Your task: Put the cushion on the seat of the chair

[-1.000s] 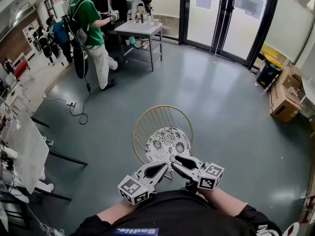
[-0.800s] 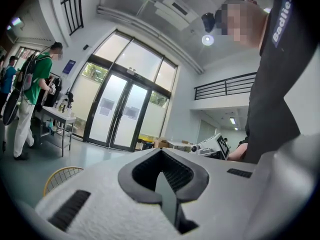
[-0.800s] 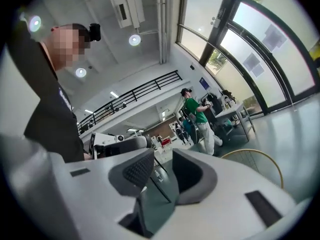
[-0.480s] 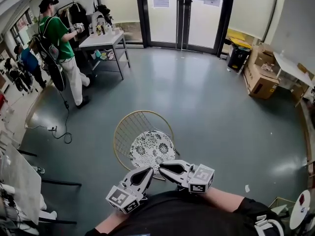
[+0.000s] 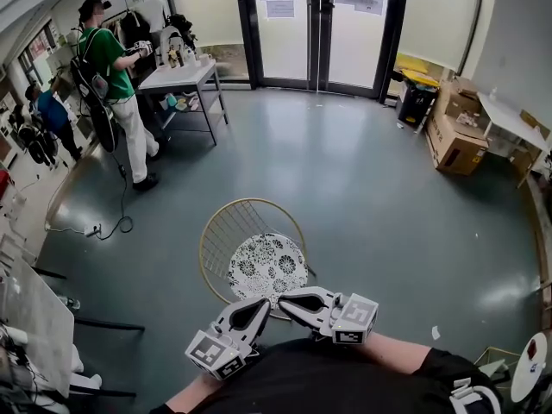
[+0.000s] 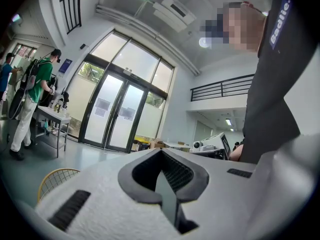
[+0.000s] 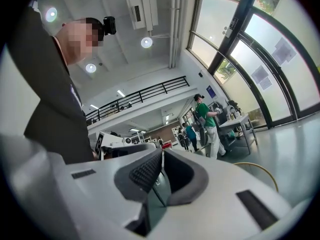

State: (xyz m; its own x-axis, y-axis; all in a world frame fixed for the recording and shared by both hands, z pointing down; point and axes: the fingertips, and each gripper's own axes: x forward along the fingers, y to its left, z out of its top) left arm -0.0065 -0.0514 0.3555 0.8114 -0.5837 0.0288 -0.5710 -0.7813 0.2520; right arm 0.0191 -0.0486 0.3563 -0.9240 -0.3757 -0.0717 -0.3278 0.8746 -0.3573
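Note:
A round cushion (image 5: 267, 262) with a black-and-white flower pattern lies flat on the seat of a gold wire chair (image 5: 212, 231). Both grippers hover close to my body, just in front of the cushion's near edge and not touching it. My left gripper (image 5: 266, 302) is shut with nothing in it, and my right gripper (image 5: 282, 299) is shut and empty too. In the left gripper view the shut left gripper (image 6: 161, 152) points level into the room, with the chair's back (image 6: 52, 177) low at the left. In the right gripper view the chair's rim (image 7: 261, 171) shows beyond the right gripper (image 7: 161, 152).
A person in a green shirt (image 5: 110, 65) stands at a white table (image 5: 185, 76) at the back left. Glass doors (image 5: 319, 24) fill the far wall. Cardboard boxes (image 5: 459, 149) sit at the right, a cable (image 5: 97, 228) lies on the floor, and a desk (image 5: 34, 310) is at the left.
Both grippers have drawn back from the cushion's front edge toward my body and risen a little. The right jaws have closed. The cushion stays on the seat.

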